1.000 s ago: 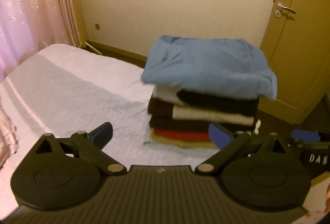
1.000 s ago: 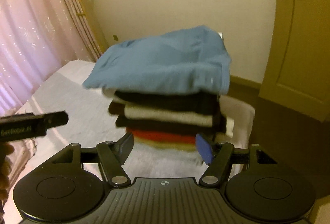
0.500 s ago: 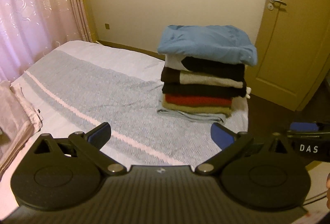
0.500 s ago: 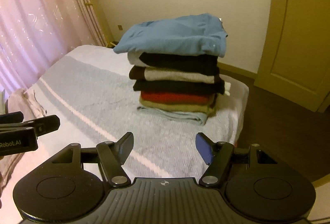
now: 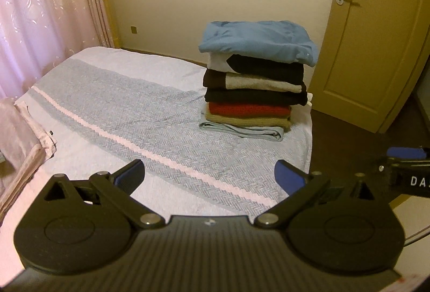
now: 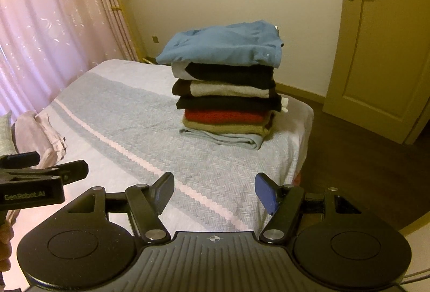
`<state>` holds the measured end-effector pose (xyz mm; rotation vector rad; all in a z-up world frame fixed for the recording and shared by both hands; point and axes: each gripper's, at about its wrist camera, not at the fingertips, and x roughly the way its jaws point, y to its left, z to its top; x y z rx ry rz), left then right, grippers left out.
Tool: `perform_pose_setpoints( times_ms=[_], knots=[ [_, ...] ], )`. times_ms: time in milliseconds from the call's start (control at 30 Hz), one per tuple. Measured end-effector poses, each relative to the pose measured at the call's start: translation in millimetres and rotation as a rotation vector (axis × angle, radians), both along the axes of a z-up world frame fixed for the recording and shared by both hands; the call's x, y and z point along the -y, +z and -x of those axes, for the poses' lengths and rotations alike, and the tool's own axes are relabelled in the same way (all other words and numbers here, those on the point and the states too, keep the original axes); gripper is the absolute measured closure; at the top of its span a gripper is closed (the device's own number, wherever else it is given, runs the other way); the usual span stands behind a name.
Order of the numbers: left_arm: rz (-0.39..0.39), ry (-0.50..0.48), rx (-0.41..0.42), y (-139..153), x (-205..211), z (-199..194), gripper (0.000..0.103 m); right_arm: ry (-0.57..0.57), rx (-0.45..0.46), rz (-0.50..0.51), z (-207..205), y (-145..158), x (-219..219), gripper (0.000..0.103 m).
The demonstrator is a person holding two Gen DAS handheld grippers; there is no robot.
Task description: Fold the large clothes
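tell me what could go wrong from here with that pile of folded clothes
1. The stack of folded clothes is tall and sits near the bed's corner; a nudge might tip it toward the floor.
2. The blue top garment overhangs the layers below, so it could slide off.
3. Both the left gripper and right gripper are open and empty; adding another garment could topple the stack.

Folded stack (image 5: 255, 77) on bed's (image 5: 121, 109) far corner, door (image 5: 376, 50) behind.
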<state>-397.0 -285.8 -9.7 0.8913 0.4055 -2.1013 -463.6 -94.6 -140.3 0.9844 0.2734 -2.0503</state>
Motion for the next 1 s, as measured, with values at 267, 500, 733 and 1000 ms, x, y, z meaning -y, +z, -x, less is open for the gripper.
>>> perform_pose_setpoints(
  times_ms=[267,500,733,1000],
  knots=[
    [0.006,-0.010,-0.001,1,-8,-6,0.001,0.003,-0.010,0.006,-10,3,-3,0.039],
    [0.010,-0.012,-0.006,2,-9,-6,0.001,0.001,-0.015,0.005,-13,4,-5,0.039],
    [0.010,-0.020,-0.006,1,-11,-4,0.001,-0.001,-0.014,0.004,-13,4,-5,0.039],
    [0.014,-0.024,-0.007,-1,-13,-4,0.001,0.001,-0.013,0.003,-12,3,-6,0.039]
  ],
)
